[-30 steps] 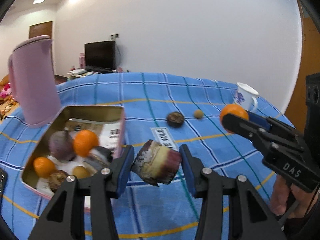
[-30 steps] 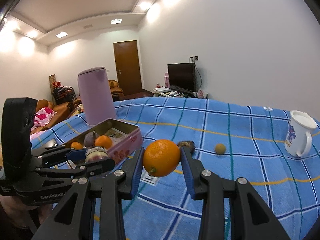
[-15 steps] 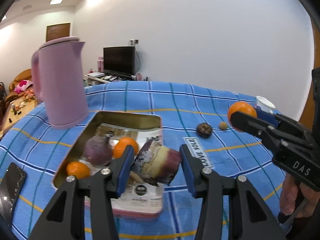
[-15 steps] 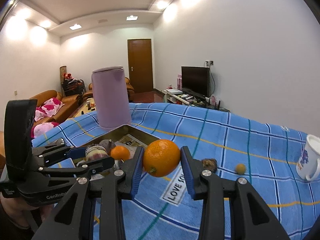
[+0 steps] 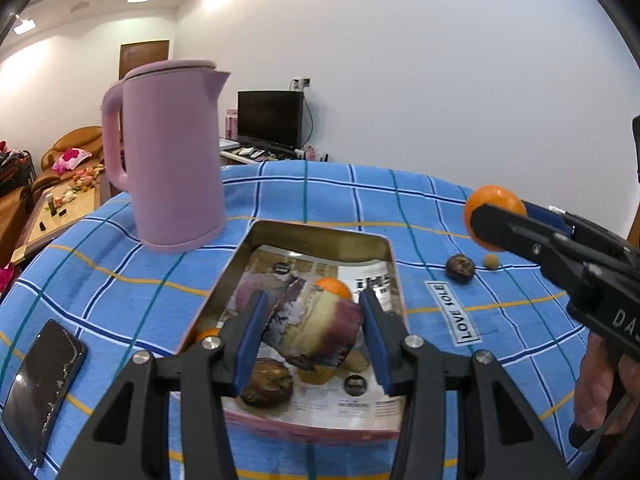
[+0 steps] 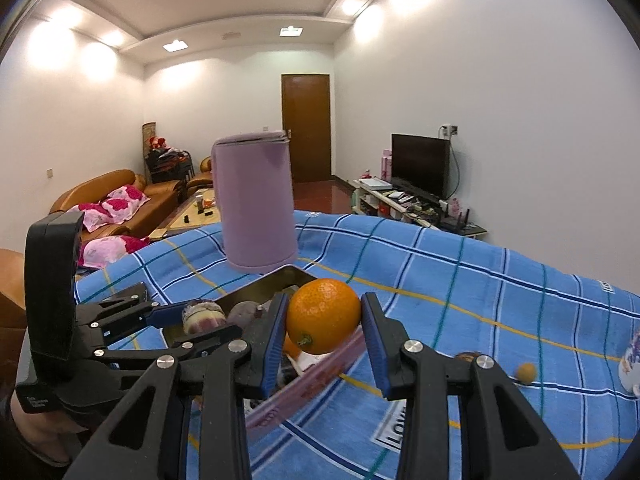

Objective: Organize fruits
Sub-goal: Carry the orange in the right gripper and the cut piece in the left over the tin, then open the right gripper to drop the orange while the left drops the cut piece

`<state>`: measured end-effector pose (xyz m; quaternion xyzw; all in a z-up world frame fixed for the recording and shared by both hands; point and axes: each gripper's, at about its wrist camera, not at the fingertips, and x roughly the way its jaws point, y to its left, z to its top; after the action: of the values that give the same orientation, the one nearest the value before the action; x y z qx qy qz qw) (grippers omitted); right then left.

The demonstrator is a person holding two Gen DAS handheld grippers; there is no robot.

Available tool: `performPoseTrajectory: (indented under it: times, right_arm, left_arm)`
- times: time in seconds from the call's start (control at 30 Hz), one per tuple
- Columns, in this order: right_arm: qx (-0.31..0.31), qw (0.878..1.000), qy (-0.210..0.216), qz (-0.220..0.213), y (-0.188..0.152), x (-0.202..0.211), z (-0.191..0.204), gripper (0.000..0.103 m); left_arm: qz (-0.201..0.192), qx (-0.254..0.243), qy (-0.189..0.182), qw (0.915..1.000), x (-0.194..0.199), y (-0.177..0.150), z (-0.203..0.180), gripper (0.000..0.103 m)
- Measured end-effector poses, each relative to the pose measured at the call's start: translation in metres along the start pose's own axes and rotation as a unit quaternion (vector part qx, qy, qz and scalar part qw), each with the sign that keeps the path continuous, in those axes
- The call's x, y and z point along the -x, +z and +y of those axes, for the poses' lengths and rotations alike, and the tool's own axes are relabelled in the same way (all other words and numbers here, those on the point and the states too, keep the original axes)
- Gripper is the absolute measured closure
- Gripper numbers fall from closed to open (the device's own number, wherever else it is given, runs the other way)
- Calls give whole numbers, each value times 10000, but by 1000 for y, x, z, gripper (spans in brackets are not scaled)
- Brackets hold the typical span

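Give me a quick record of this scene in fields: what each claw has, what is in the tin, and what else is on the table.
left claw: shut on a purple and cream fruit piece, held over the tin
right claw: shut on an orange, near the tin's edge
tin: open, paper-lined, several small orange and dark fruits inside
loose on cloth: a dark round fruit and a small yellowish fruit
cloth: blue checked
other items: pink kettle, phone, white mug

My bench point(image 5: 360, 188) wears a blue checked cloth. On it sit a kettle point(image 5: 172, 152), tin point(image 5: 320, 240), phone point(image 5: 40, 384), mug point(image 6: 632, 364) and two loose fruits.
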<state>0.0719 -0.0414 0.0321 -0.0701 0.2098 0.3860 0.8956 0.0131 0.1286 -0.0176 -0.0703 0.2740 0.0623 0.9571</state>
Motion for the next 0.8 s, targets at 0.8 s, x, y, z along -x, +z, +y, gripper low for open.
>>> performPoseTrajectory:
  times: [0.8]
  right_arm:
    - [319, 9946, 484, 856, -30, -58, 35, 51]
  left_arm:
    - [-21, 466, 247, 9986, -7, 3, 38, 29]
